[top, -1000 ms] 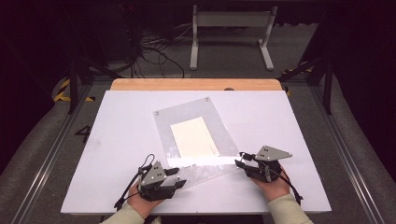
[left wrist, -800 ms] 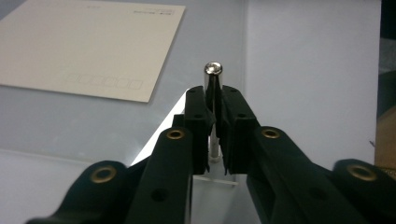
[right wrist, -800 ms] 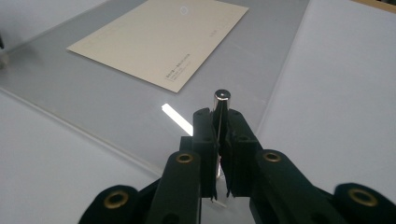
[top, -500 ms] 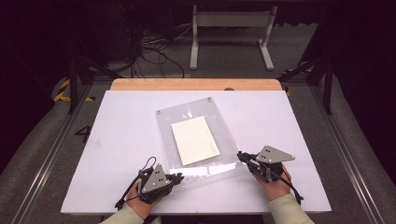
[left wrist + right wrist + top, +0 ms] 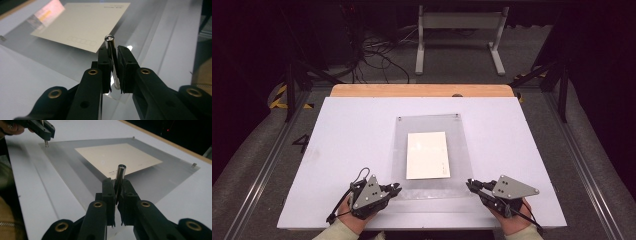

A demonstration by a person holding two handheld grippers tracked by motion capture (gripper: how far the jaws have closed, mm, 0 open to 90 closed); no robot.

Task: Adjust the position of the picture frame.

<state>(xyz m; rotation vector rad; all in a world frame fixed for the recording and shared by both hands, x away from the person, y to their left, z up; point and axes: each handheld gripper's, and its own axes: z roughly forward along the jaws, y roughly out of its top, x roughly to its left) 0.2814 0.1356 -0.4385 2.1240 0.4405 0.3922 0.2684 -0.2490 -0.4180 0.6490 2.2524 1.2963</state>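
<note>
Each tool (image 5: 113,56) (image 5: 117,185) grips a frame (image 5: 431,120) corner pin.

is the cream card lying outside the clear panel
No, in the high view the cream card sits within the outline of the clear panel, well inside its edges.

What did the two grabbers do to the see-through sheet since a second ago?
The clear sheet with the card inside was turned straight, square with the table. The left gripper and right gripper have just been closing; each now pinches a metal pin at a near corner. The two far pins stayed in place.
</note>
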